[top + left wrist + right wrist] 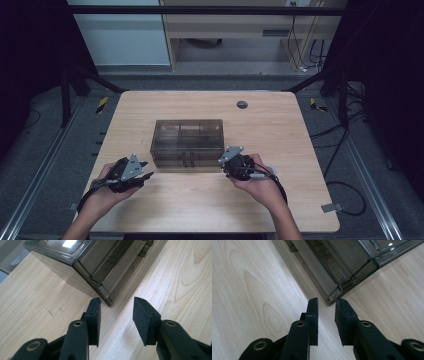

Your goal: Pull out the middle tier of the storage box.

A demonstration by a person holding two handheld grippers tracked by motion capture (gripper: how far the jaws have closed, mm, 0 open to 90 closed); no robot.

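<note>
Smoky plastic drawer box (187, 141) sits mid-frame, drawers shut (nothing pulled yet). Left gripper (117, 307) waits at its lower-left corner, jaws moderately apart, empty. Right gripper (326, 304) aims at the lower-right corner, gap narrow, empty. The work lies ahead.

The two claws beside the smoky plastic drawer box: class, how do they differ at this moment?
The left claw has a wider gap between its pads than the right claw. The left claw sits off the near left corner of the drawer box, clearly apart from it; the right claw sits at the near right corner, much closer. Shared: both are black, hand-held, point at a box corner and grip nothing.
</note>
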